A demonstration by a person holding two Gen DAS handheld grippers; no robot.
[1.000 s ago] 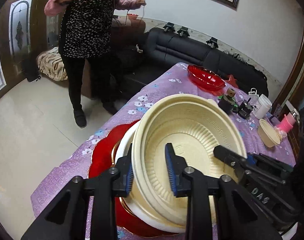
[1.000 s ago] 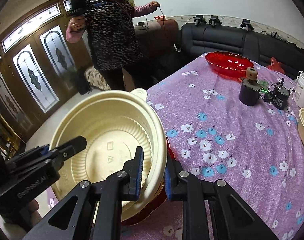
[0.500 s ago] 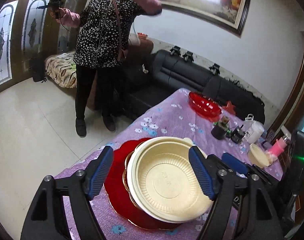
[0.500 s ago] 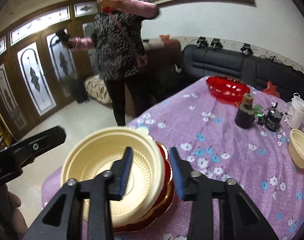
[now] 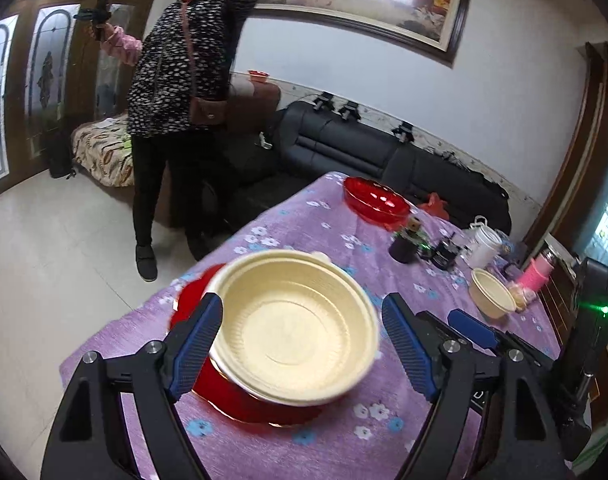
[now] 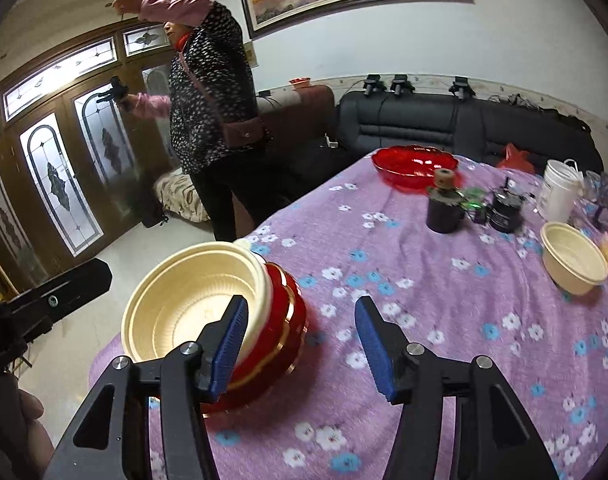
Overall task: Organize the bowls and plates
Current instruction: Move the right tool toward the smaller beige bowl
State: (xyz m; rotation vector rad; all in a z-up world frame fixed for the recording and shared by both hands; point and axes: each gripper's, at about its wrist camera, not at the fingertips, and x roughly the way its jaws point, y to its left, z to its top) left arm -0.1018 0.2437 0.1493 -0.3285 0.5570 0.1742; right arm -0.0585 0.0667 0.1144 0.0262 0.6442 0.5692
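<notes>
Resting on red plate (image 5: 240, 400) near table (image 5: 344, 440) corner: cream bowl (image 5: 292, 328). Left gripper (image 5: 302, 344) above it, fingers wide apart, holding nothing. Right gripper (image 6: 300, 344) beside stack, fingers apart, empty. Second bowl (image 6: 572, 256) well apart.

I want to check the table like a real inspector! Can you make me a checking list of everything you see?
Surface: table under a purple flowered cloth.
Job's things: big cream bowl sits on a stack of red plates at the near corner; small cream bowl and red glass bowl stand apart, farther back.
Clutter: two dark jars, a white tub, something pink at the far side.
Grippers: left gripper open, its fingers either side of the big bowl, not touching; right gripper open beside the stack.
Cables: wires run along the wall behind the sofa.
Surroundings: a woman stands by glass doors; a painting hangs above.
</notes>
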